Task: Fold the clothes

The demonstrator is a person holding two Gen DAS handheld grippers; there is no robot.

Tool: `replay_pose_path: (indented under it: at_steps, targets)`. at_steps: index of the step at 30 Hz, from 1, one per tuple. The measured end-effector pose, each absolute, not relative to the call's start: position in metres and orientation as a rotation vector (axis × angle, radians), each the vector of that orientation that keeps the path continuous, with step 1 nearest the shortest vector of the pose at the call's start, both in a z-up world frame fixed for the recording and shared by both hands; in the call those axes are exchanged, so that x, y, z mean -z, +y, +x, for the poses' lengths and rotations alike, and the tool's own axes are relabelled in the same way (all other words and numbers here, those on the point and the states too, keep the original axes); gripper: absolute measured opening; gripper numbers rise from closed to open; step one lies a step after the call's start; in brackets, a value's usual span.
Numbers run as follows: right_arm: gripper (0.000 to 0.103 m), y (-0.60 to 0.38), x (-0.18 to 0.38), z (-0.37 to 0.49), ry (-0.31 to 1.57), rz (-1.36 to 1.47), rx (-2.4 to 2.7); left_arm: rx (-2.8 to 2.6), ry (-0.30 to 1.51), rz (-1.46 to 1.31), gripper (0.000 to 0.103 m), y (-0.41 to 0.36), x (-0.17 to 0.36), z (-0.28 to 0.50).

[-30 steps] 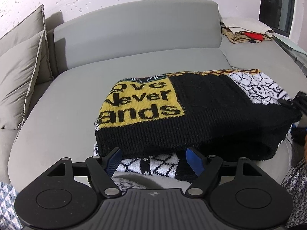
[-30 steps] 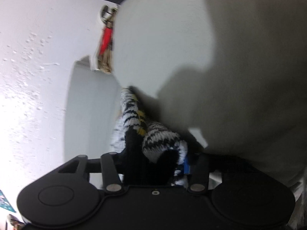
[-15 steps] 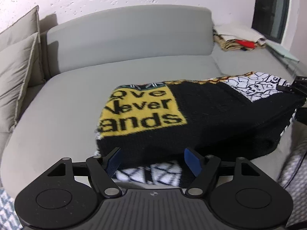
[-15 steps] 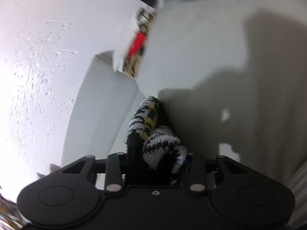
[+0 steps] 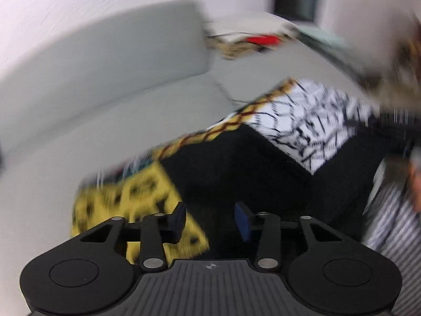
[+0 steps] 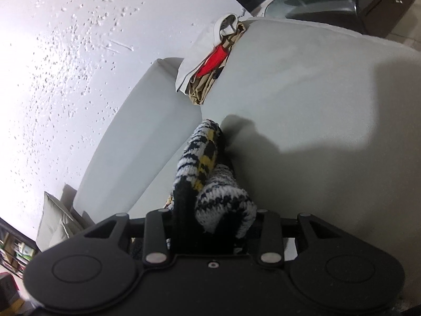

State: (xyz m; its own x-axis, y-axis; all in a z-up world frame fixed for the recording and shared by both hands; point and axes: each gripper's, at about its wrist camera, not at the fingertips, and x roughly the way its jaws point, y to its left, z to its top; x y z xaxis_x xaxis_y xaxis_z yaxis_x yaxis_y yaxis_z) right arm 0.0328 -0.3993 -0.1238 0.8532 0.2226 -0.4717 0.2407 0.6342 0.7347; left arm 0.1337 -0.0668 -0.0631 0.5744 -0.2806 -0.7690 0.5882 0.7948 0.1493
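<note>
A folded knit sweater, black with a yellow lettered patch and black-and-white patterned parts, lies on the grey sofa. The left wrist view is blurred by motion. My left gripper is open, its blue-padded fingers just over the sweater's near edge with black knit between them. My right gripper is shut on a bunched edge of the same sweater, which rises from between the jaws; the fingertips are hidden by the knit.
A pile of folded clothes with a red item sits at the sofa's far right end, and it also shows in the right wrist view. Cushions stand at the sofa's left end. A striped fabric is at the right.
The left gripper has swung fast to the right and forward over the sweater, blurring its view. The right gripper keeps its hold on the sweater edge and has tilted, bringing the clothes pile into view.
</note>
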Motion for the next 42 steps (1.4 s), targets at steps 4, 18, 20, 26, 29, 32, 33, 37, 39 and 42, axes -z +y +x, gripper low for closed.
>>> replay_pose_path:
  at_steps: [4,18,20,26,29,32,33,37,39,42]
  targets:
    - [0.036,-0.4,0.126,0.033,0.569,0.9,0.001,0.681,0.77,0.624,0.026,-0.092,0.074,0.142]
    - [0.036,-0.348,0.078,0.046,0.566,0.663,0.001,0.752,0.861,0.615,0.022,-0.112,0.105,0.151]
    - [0.036,-0.331,0.061,0.05,0.559,0.583,0.0,0.764,0.855,0.544,0.038,-0.099,0.089,0.151]
    - [0.036,-0.305,0.04,0.053,0.559,0.464,0.017,0.702,0.829,0.42,0.033,-0.078,0.072,0.197]
    - [0.036,-0.3,0.034,0.053,0.56,0.449,0.016,0.72,0.919,0.441,0.022,-0.089,0.099,0.228]
    - [0.036,-0.291,0.025,0.054,0.567,0.417,0.003,0.755,0.925,0.508,0.021,-0.105,0.128,0.233]
    - [0.036,-0.285,0.023,0.057,0.573,0.395,0.0,0.748,0.915,0.512,0.021,-0.108,0.132,0.232]
    - [0.036,-0.261,0.013,0.068,0.576,0.3,0.02,0.69,0.887,0.469,0.026,-0.098,0.124,0.222]
    - [0.036,-0.251,0.004,0.071,0.569,0.27,0.03,0.628,0.86,0.408,0.036,-0.071,0.106,0.207]
    - [0.036,-0.234,-0.008,0.075,0.567,0.224,0.038,0.535,0.819,0.318,0.045,-0.031,0.079,0.184]
